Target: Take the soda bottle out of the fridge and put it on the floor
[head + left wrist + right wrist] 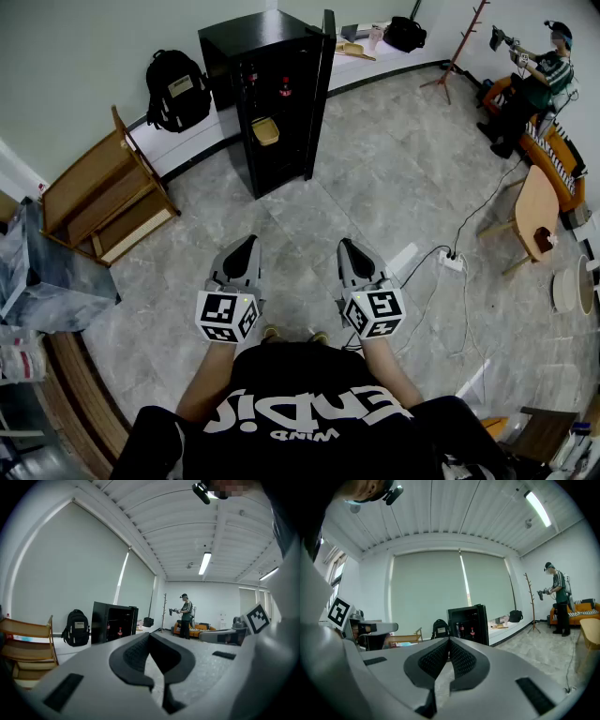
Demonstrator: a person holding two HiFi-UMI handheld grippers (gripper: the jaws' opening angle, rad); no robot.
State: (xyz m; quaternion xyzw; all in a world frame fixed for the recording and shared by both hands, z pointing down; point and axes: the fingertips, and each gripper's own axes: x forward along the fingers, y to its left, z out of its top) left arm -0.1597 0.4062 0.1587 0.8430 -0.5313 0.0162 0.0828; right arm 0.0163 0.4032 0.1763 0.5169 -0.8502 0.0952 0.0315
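Both grippers are hanging side by side in front of the person, pointing across the floor (375,178) toward the fridge (267,56).

Left gripper (249,242): the jaws are sitting fully closed, tips meeting, nothing between them. Right gripper (345,245): same, closed tip to tip and gripping nothing (each gripper's own view is showing the pads pressed together).

The fridge is standing against the far wall, well apart from both grippers, with its door (325,80) swung open. The soda bottle (284,90) is standing upright on an upper shelf inside, red label facing out. A second bottle (250,75) is standing near it, to its left in the head view. A tan container (265,131) is sitting on a lower shelf; I can't tell what it is.

A black backpack (175,89) is leaning on the wall just left of the fridge. A wooden rack (103,202) is lying tilted further left. A coat stand (459,47) is standing off to the right, and another person (536,75) is sitting beyond it. A power strip (452,262) is lying on the floor, right of the right gripper.
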